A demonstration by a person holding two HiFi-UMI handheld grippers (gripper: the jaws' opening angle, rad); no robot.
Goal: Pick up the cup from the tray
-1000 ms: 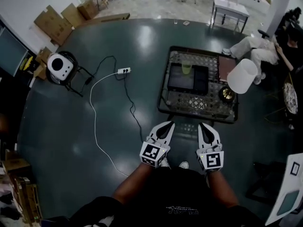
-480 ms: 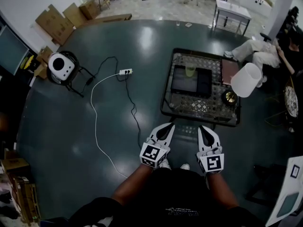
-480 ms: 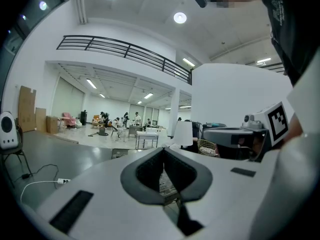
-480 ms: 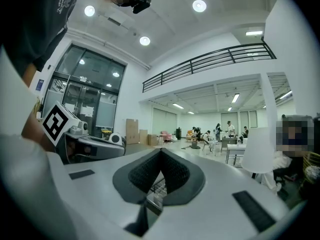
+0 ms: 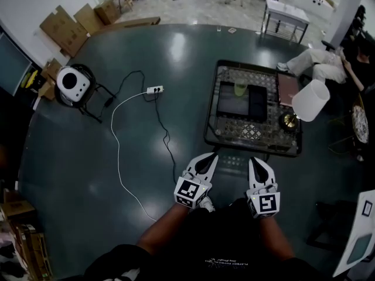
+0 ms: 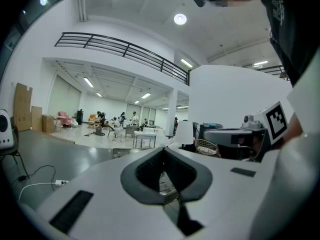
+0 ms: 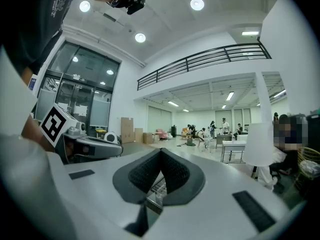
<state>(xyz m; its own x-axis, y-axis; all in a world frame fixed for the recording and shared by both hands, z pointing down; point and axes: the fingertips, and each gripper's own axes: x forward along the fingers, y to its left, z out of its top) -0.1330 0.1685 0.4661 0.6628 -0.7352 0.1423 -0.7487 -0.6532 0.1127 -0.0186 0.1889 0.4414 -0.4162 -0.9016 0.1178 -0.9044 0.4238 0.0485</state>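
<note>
Cup point(image 5: 240, 89), pale green, stands upright on the black tray point(image 5: 258, 104), close to the tray's 12 o'clock edge. The tray lies on a low counter point(image 5: 228, 132) with a patterned top and a dark frame. At about 3 o'clock from the tray, a flat reddish-brown board point(image 5: 287, 89) lies on the same counter. At roughly 4 o'clock stands a lamp point(image 5: 310, 100), its white shade over a brass base.

The person stands off the counter's 6 o'clock side, with both grippers held side by side and nearly level, well apart from the cup. The left gripper point(image 5: 212, 155) has its fingers point(image 6: 137, 176) closed tip to tip, with nothing between them. The right gripper point(image 5: 253, 160) looks the same in its own view, with the tips meeting and nothing held.

Out on the dark round floor point(image 5: 88, 157), toward 9 o'clock from the counter, lies a white power strip point(image 5: 154, 89). A white cable point(image 5: 117, 151) loops away from it. Farther the same way, a round white appliance point(image 5: 70, 81) sits on a black stand. Cardboard boxes point(image 5: 64, 22) lie flattened at about 11 o'clock. A seated person point(image 5: 319, 60) is beyond the counter at about 2 o'clock.
</note>
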